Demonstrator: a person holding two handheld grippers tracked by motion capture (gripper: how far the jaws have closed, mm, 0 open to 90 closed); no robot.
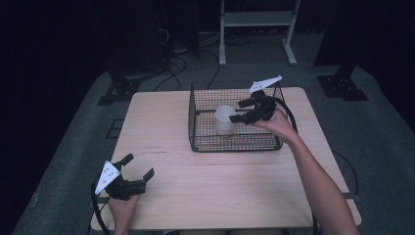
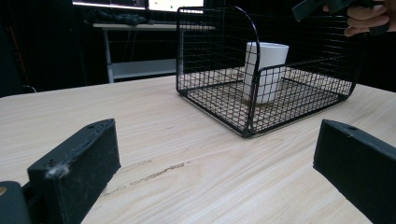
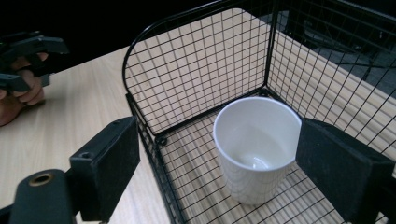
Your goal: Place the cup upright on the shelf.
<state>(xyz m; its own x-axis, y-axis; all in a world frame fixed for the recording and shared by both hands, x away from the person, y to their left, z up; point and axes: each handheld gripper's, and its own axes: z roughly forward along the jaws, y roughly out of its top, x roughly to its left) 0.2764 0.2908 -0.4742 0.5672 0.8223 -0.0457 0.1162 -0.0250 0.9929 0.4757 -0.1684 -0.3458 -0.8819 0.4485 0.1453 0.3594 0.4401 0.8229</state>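
high view: the white cup (image 1: 225,120) stands upright inside the black wire basket (image 1: 205,142), at about 9 o'clock from the basket centre, on the wooden table (image 1: 195,186). the right gripper (image 1: 237,111) hangs above the basket at 3 o'clock from the cup, jaws apart and holding nothing; the cup appears already placed, so what remains is judged to be clearing the hand away. the left gripper (image 1: 139,166) rests at the table's 7 o'clock corner, jaws wide and empty. left gripper view: its two jaws stand wide apart over bare wood; the basket (image 2: 252,126) lies ahead at 1 o'clock with the cup (image 2: 264,70) upright within it. right gripper view: the jaws are parted above the basket (image 3: 154,140), clear of the cup (image 3: 257,149), which is empty and stands free on the mesh floor. no brand, label or writing can be read on any item.
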